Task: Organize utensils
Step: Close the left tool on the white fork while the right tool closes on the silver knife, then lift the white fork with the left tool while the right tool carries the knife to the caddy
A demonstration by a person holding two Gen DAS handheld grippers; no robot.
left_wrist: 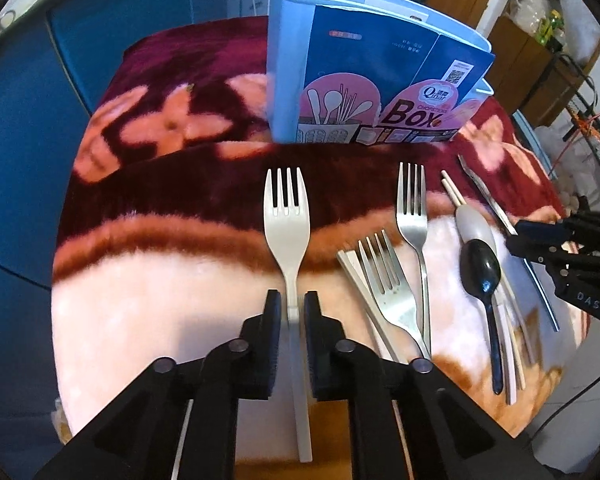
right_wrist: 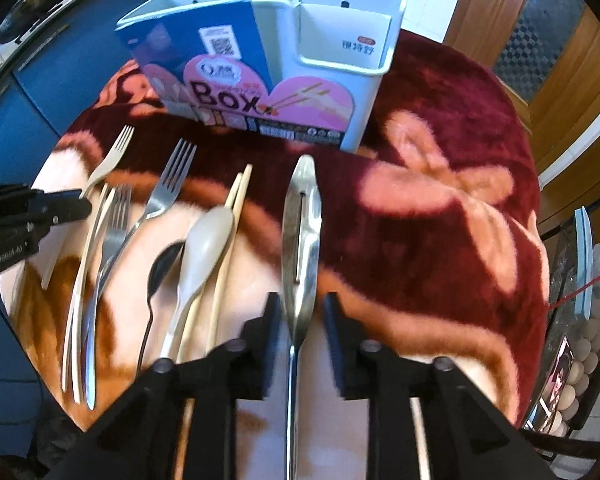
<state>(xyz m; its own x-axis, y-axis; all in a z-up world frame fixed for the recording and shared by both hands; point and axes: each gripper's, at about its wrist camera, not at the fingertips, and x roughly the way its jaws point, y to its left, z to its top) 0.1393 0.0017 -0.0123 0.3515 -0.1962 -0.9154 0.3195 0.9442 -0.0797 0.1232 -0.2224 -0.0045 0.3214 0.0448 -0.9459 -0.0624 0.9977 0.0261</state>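
On a fuzzy red and pink blanket point(left_wrist: 204, 184) stands a blue box point(left_wrist: 364, 80) for utensils, at 12 o'clock in both views. The utensils lie in a row in front of it, and none is in the box that I can see.

The left gripper point(left_wrist: 292, 312) sits over the white fork point(left_wrist: 287, 216). Its fingers are narrow, one on each side of the handle, very close to it. I cannot tell if they squeeze it yet. The fork points to 12 o'clock, at the box.

The right gripper point(right_wrist: 300, 312) sits over the peeler point(right_wrist: 302, 232). Its fingers are wider, with a gap on each side of the metal, so it holds nothing.

Between the two, at 3 o'clock in the left view, lie two steel forks point(left_wrist: 412, 208), a black spoon point(left_wrist: 482, 272), a grey spoon point(left_wrist: 474, 224) and chopsticks point(left_wrist: 454, 192).

I think this is the picking-up step, near the start. Next, each gripper should pinch its handle tight, lift it straight up, and carry it to the box. The peeler is shiny and thin, so it could slip.
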